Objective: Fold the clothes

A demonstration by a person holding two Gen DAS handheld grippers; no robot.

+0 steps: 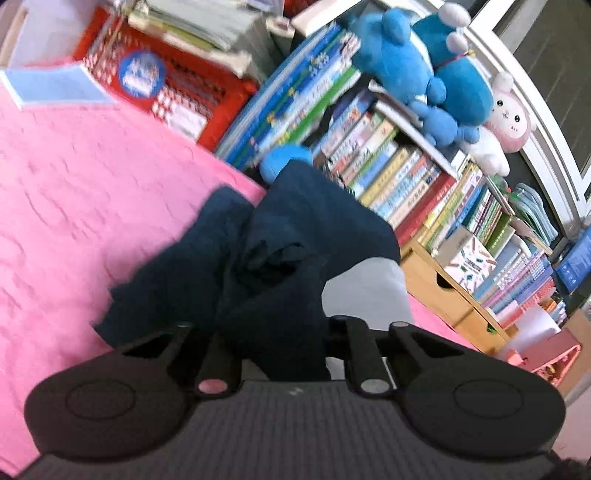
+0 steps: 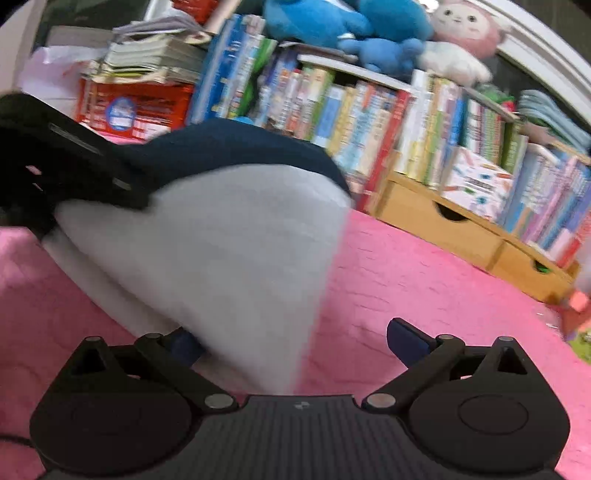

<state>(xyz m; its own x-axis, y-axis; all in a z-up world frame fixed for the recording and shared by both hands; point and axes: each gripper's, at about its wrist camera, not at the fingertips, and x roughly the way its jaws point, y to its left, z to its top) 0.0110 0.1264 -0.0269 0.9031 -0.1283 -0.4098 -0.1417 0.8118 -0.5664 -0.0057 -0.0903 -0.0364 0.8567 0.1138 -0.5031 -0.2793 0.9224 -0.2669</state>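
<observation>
Left hand-held gripper [image 1: 291, 343] first: we see its linkage arms drawn in close and dark navy garment [image 1: 266, 266] bunched right between them, so we call it clamped narrow on the cloth, though the fingertips themselves are buried under the fabric. That navy garment rises from the gripper toward twelve o'clock in the left wrist view, crumpled and draped, with a pale grey panel [image 1: 369, 291] showing at about three o'clock of the bundle. Underneath lies the pink bedspread [image 1: 92, 206], filling the nine o'clock side. Over to the right hand-held gripper [image 2: 295, 343]: we have its jaws standing wide, one blue fingertip pad [image 2: 406, 341] clear at three o'clock and the other partly tucked behind the grey cloth at nine o'clock. The grey panel hangs down between those open jaws, its lower point reaching the gripper body; whether a pad touches it we cannot tell. In this right wrist view the left hand-held gripper appears at ten o'clock, black and blurred, holding the garment's upper edge, navy fabric arching across toward one o'clock. Behind it all, from twelve to three o'clock, a crowded bookshelf [image 2: 369, 118] with blue plush toys [image 2: 332, 26] and a pink one on top, and a wooden drawer unit [image 2: 443, 229] sits at the bedspread's edge.
</observation>
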